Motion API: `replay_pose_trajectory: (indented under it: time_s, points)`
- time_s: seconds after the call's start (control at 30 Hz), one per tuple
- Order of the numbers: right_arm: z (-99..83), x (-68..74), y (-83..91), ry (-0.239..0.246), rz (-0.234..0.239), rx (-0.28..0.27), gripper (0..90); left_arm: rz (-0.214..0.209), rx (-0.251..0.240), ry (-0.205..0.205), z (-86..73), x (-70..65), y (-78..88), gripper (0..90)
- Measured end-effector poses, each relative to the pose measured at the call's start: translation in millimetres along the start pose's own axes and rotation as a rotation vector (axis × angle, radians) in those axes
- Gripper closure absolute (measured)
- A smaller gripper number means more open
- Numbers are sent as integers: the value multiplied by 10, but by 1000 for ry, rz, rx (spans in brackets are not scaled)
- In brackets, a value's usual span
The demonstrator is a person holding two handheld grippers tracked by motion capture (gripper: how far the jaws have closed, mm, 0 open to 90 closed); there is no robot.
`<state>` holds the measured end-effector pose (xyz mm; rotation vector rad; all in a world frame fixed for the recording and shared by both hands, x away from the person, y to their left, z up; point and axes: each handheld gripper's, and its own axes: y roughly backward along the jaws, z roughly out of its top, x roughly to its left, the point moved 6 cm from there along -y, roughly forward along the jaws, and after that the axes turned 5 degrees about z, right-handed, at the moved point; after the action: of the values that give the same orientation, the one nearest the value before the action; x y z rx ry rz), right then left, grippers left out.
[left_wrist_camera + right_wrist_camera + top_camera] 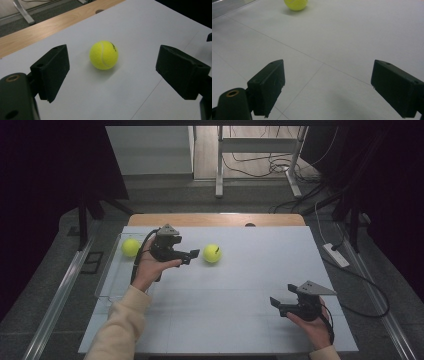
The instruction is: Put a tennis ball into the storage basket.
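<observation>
Ball (212, 253) sits toward table's (280, 270) far edge, just ahead of left gripper (194, 255), jaws spread, empty. Light, fuzzy, springy (rolls easily); pinch across its middle. Right gripper (280, 303) spread, empty, near edge.

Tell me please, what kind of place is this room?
Probably a lab or recording room, not a home. A white table stands between dark curtains, loose cables lie on the floor behind it, and a person's hands hold a left gripper and a right gripper near a tennis ball.
</observation>
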<state>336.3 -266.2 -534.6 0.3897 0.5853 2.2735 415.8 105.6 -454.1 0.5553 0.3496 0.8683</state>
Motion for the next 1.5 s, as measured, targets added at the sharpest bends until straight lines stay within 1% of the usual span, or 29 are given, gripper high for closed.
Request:
replay_pose_trajectory:
  time_s: [0.2, 0.53, 0.6, 0.67, 1.0, 1.23, 1.43, 1.5]
  points:
    - [-3, -11, -5, -3, -1, 2, 119, -6, 15, 5, 1, -8, -76, 130]
    - [-5, 15, 2, -4, 4, 1, 119, -22, 51, -8, 35, -79, -245, 129]
    - [-6, 21, 3, -4, 5, 0, 119, -26, 55, -6, 46, -99, -281, 129]
    - [-8, 26, 5, -4, 6, 1, 119, -30, 63, -12, 57, -119, -314, 128]
    - [-14, 27, -5, -3, 5, 9, 119, -36, 88, -19, 103, -178, -455, 123]
    - [-25, 22, -9, -6, 6, 11, 118, -35, 106, -15, 115, -188, -548, 122]
    - [-25, 21, -2, -7, 4, 9, 119, -32, 133, -13, 117, -180, -649, 119]
    - [-27, 23, -7, -7, 5, 10, 118, -31, 141, -6, 119, -180, -696, 119]
